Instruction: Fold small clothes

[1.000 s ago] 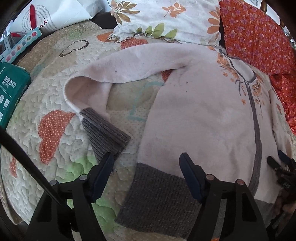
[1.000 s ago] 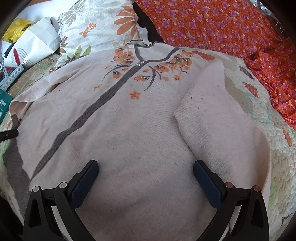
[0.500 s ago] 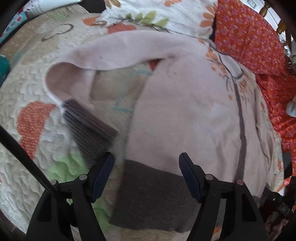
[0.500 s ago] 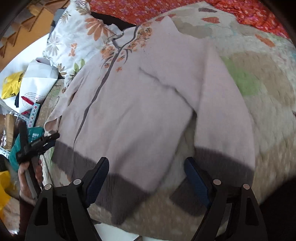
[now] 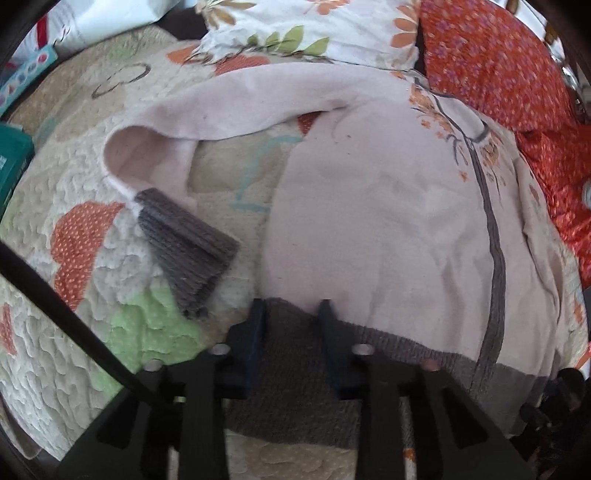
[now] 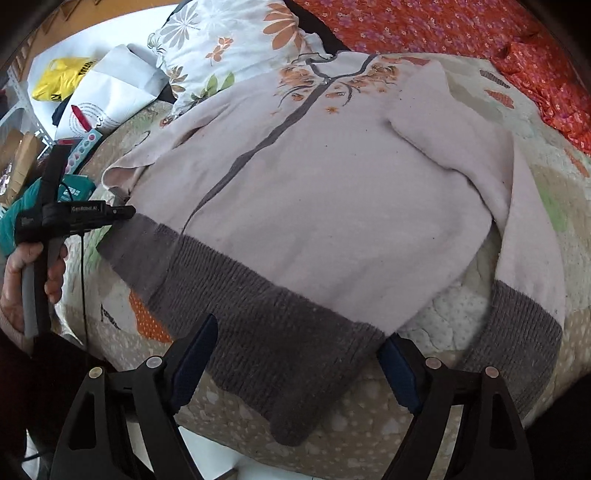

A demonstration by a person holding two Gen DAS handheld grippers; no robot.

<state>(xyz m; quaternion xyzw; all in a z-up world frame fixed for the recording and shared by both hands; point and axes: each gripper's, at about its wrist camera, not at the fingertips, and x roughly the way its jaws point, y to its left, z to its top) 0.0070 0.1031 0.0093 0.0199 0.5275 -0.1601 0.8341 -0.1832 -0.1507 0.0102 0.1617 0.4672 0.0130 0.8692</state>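
A pale pink zip cardigan [image 6: 332, 184] with a grey ribbed hem and orange flower print lies front up on a quilted bed. My left gripper [image 5: 291, 314] is shut on the hem's left corner [image 5: 291, 339]; it also shows from the side in the right wrist view [image 6: 125, 212]. The left sleeve [image 5: 229, 110] curls outward, its grey cuff [image 5: 184, 251] lying on the quilt. My right gripper [image 6: 295, 350] is open, its fingers either side of the hem's right part [image 6: 288, 332]. The right sleeve [image 6: 517, 229] lies alongside the body.
The quilt [image 5: 85, 302] covers the bed. A floral pillow [image 6: 236, 48] and an orange flowered blanket [image 6: 461, 29] lie at the head. White and yellow bags [image 6: 99, 88] and a teal box [image 5: 11, 162] sit at the left side. The bed's near edge [image 6: 332, 443] is below my right gripper.
My left gripper has closed on the grey hem's left corner. My right gripper has pulled back from the chest to the hem edge and stays open.
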